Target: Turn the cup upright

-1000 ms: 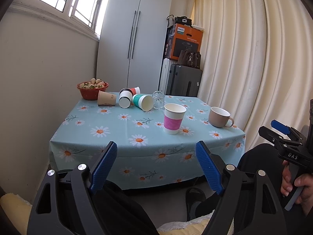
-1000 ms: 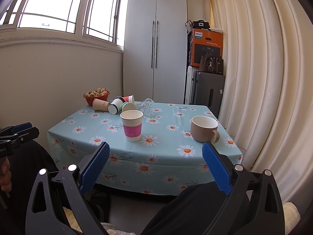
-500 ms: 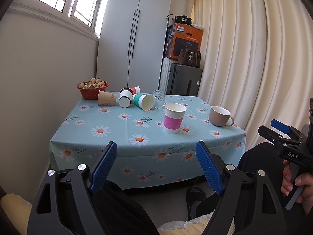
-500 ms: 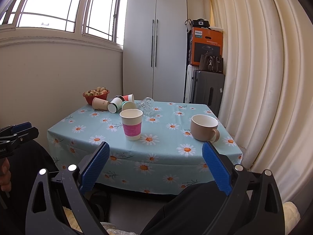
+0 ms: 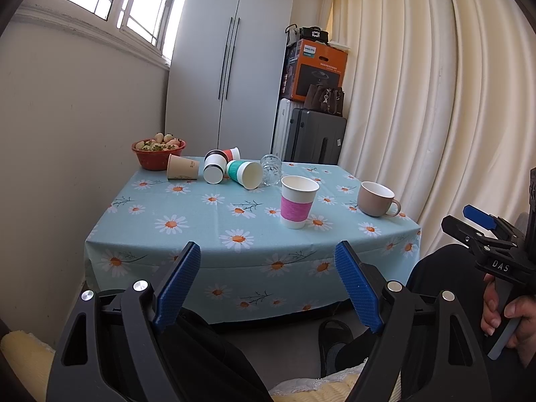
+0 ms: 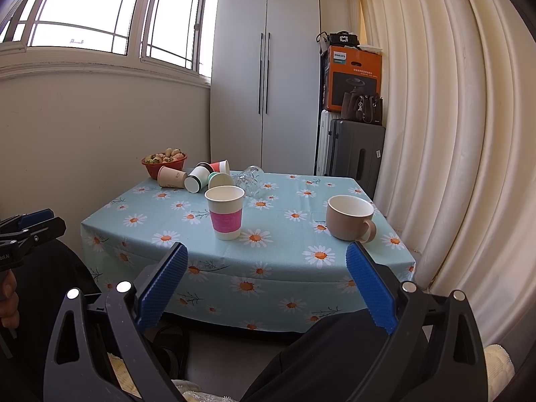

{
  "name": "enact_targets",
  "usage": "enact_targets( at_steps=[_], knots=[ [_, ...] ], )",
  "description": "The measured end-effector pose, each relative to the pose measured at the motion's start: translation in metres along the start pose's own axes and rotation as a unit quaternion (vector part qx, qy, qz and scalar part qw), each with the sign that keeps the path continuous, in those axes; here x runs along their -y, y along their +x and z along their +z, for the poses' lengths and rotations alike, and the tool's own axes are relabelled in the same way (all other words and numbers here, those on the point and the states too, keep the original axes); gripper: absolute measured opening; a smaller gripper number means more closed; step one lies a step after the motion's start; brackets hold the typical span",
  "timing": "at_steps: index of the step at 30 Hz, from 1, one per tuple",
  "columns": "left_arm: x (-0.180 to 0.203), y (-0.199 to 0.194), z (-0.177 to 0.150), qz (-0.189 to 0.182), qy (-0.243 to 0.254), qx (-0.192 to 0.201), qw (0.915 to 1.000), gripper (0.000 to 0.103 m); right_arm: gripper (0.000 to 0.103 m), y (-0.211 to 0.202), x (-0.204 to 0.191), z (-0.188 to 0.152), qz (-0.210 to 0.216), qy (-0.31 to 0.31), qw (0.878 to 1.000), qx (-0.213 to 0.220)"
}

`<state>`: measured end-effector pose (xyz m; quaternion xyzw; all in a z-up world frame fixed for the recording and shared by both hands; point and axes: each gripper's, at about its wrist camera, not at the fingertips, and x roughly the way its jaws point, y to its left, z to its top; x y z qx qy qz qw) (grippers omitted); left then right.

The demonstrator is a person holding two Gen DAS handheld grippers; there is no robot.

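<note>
Several paper cups lie on their sides at the far left of the table: a tan cup (image 5: 182, 167) (image 6: 171, 177), a black-and-white cup (image 5: 214, 166) (image 6: 197, 178), a red cup (image 5: 231, 153) and a teal cup (image 5: 245, 173) (image 6: 221, 179). A clear glass (image 5: 270, 169) (image 6: 249, 179) lies tipped beside them. A pink-banded paper cup (image 5: 297, 201) (image 6: 225, 212) and a tan mug (image 5: 377, 198) (image 6: 350, 217) stand upright. My left gripper (image 5: 267, 261) and right gripper (image 6: 266, 263) are both open and empty, held off the table's near edge.
The table has a daisy-print cloth (image 5: 201, 214) (image 6: 284, 251). A red bowl of fruit (image 5: 158, 149) (image 6: 163, 162) stands at its far left corner by the wall. Suitcases (image 5: 315, 140) and a curtain (image 6: 452, 134) lie behind and to the right. My knees are below.
</note>
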<state>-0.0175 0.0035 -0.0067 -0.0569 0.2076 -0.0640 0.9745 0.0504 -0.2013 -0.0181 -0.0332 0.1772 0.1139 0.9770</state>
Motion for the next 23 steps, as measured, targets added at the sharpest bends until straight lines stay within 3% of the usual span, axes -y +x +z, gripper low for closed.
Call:
enact_targets(
  at_steps=[23],
  knots=[
    [-0.0033,0.0006,-0.0023,0.001,0.001,-0.002,1.0000,0.080,0.094,-0.0008,0.0020,-0.0033,-0.001,0.001,1.000,0.001]
  ],
)
